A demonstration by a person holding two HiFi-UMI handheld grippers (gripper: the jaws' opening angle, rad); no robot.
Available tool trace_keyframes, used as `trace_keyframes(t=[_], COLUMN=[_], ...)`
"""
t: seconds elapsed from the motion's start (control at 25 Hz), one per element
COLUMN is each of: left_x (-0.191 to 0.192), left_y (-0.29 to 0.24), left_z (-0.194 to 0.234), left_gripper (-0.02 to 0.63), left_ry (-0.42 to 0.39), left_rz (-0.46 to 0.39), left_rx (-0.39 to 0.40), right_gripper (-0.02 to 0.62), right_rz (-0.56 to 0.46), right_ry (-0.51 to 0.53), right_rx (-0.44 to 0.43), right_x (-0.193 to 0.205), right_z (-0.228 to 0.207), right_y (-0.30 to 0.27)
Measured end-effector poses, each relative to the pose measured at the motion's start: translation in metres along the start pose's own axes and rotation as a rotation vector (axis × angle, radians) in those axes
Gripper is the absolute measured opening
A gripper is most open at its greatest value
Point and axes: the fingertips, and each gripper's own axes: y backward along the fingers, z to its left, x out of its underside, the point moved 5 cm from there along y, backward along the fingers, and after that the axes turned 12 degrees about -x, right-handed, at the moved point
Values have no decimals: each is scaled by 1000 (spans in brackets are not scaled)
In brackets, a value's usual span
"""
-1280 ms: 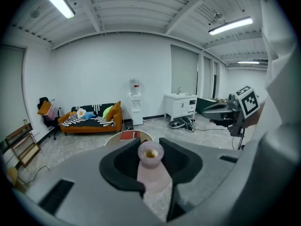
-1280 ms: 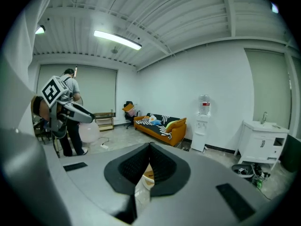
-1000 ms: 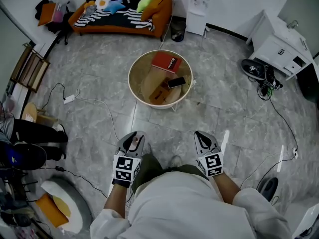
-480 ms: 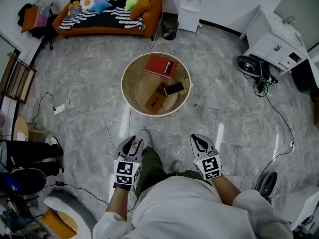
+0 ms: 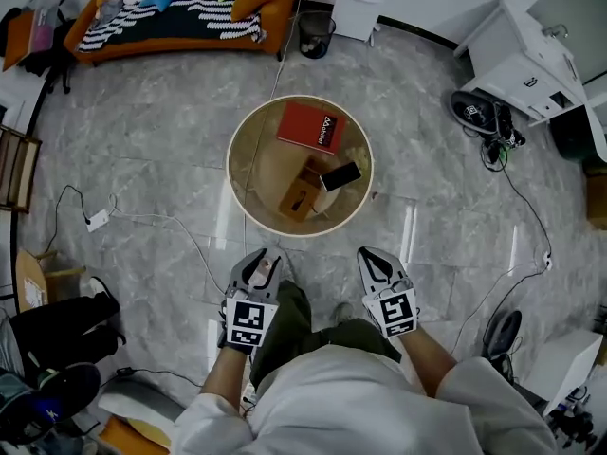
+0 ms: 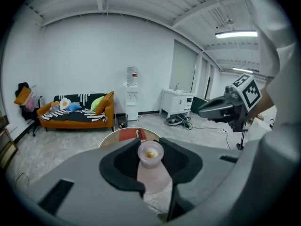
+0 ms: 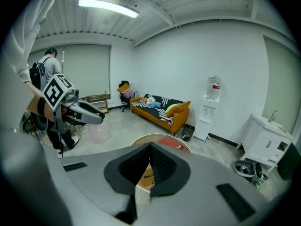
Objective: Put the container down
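A translucent pinkish container [image 6: 151, 171] with a round open mouth sits between the jaws of my left gripper [image 6: 150, 148], which is shut on it. From the right gripper view the same container [image 7: 98, 132] hangs under the left gripper [image 7: 80, 111]. In the head view the left gripper [image 5: 256, 271] and right gripper [image 5: 373, 260] are held side by side, close to my body, just short of a round low table [image 5: 248, 197]. The right gripper [image 7: 148, 149] is shut with nothing in it.
On the table lie a red book [image 5: 311, 126], a dark phone [image 5: 340, 175] and a wooden box [image 5: 299, 197]. Cables [image 5: 180, 226] run over the grey floor. An orange sofa [image 5: 180, 27], a bin [image 5: 315, 32], a white cabinet [image 5: 526, 60] and shoes [image 5: 479, 112] stand beyond.
The view has moved forward: the round table sits nearer and the sofa has slid to the top edge. Both grippers keep their pose, the left still on the container.
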Motion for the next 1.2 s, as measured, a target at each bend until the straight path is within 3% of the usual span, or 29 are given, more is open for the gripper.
trace_keyframes(t=[0.44, 0.68, 0.84, 1.2], left_x=[16, 36, 51, 106], left_y=[-127, -207, -255, -356], left_z=[58, 79, 86, 96], left_gripper=[127, 127, 127, 127], left_ry=[-48, -79, -67, -52], left_rz=[24, 42, 61, 128], left_rx=[88, 53, 18, -19], right_gripper=[23, 23, 23, 23], right_rz=[33, 21, 72, 127], right_ry=[-14, -29, -99, -134], right_rx=[28, -3, -30, -86], right_x=[-7, 27, 46, 92], right_z=[-37, -73, -100, -152], right_y=[-104, -159, -194, -256])
